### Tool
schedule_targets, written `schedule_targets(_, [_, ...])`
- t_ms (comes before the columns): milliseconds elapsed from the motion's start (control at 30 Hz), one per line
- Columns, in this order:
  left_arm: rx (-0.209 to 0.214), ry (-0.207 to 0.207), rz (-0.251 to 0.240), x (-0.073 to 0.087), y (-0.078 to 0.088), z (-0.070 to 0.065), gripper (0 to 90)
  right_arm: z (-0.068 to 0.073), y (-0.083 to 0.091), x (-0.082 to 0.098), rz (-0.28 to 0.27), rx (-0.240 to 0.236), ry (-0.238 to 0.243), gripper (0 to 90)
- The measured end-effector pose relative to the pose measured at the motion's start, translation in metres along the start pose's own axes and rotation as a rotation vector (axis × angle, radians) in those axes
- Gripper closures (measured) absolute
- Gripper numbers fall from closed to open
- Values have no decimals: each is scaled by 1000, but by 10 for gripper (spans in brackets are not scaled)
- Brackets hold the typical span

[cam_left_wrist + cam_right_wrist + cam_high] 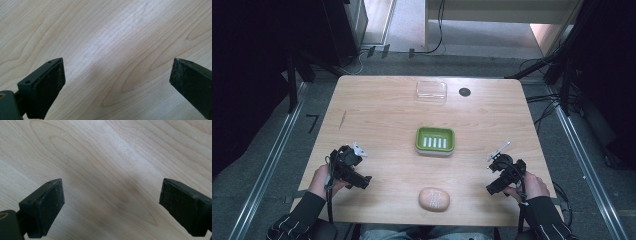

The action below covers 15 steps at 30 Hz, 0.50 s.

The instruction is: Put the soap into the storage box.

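both tongs released, jaws wide over bare table point(382, 115): left gripper point(362, 182) near left edge, right gripper point(492, 189) near right. soap point(434, 198) front centre, green dish point(435, 139) mid-table, clear lid point(431, 91) far side.

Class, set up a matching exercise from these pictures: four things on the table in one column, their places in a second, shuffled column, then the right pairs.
Things:
1. green soap dish
2. clear plastic lid
3. beige soap bar
4. small black disc

Places:
A. near edge, between the hands
B. far edge, left one of the far pair
C. middle of the table
D. far edge, right one of the far pair

Pairs: 1-C, 2-B, 3-A, 4-D
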<state>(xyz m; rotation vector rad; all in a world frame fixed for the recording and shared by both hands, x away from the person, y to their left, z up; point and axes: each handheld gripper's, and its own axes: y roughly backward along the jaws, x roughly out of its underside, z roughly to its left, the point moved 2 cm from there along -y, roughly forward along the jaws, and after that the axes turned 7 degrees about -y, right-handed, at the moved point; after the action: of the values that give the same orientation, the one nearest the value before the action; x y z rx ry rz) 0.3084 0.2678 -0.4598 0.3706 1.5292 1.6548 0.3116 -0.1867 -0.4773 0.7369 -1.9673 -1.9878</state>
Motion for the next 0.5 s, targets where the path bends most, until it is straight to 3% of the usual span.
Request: schedule_targets(500, [4, 1, 2, 2, -1, 0, 5, 5, 0, -2, 4, 13, 30, 69])
